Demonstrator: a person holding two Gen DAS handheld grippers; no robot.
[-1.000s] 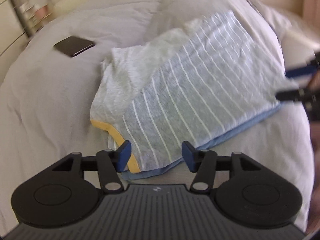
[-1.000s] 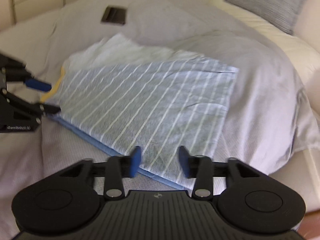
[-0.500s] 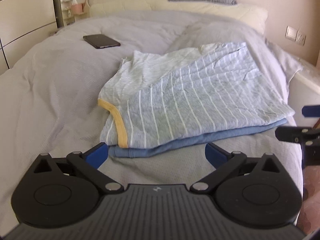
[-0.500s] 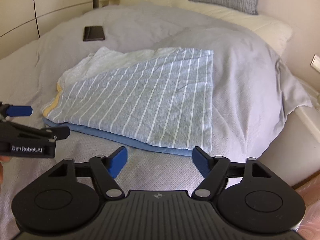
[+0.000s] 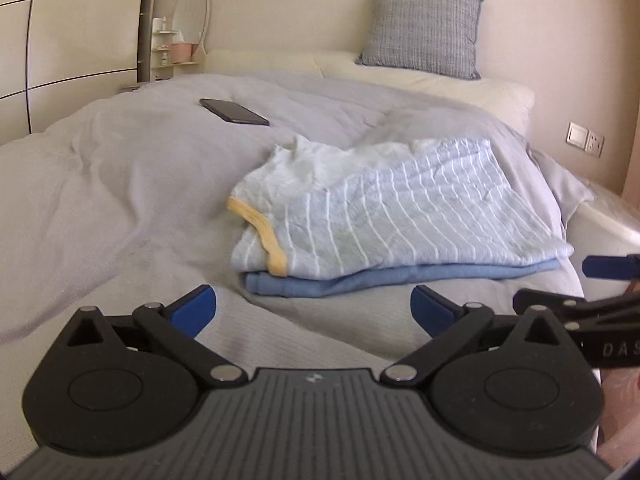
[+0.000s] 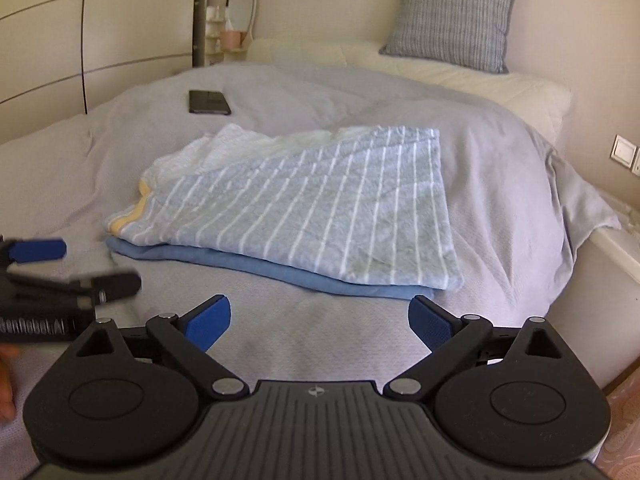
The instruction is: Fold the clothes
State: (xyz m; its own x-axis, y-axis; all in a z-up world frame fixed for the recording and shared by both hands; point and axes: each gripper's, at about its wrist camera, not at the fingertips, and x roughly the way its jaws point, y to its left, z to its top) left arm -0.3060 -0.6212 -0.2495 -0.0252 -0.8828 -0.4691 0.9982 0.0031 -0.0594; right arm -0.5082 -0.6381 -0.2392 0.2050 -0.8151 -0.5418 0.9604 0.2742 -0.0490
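garment (image 5: pixel 400 208), striped pale blue with white lines and a yellow-trimmed neckline (image 5: pixel 260 232), lay folded over itself on the grey duvet (image 5: pixel 100 184), near the foot of the bed. a plain blue layer (image 5: pixel 400 276) showed under its near edge; whether that was a second garment or the same one's lining could not be told.

left gripper (image 5: pixel 314 308): jaws had just been opening and stood wide, nothing between them, clear of the near edge of the cloth. right gripper (image 6: pixel 320 318): jaws likewise had just been opening, wide and empty, just short of the near right corner. each gripper showed at the margin of the other's view.

phone (image 5: pixel 234 111), dark, flat on the duvet beyond the garment, well apart from it. grey pillow (image 5: pixel 424 28) upright at the headboard. mirror (image 5: pixel 192 20) and small shelf at the far left.

step in hand, as judged: a fold set down and let go, both tools off the cloth. next move would call for fresh grips on two corners or an edge, pads pinching all layers together, then a level carry across so the stack stayed square.
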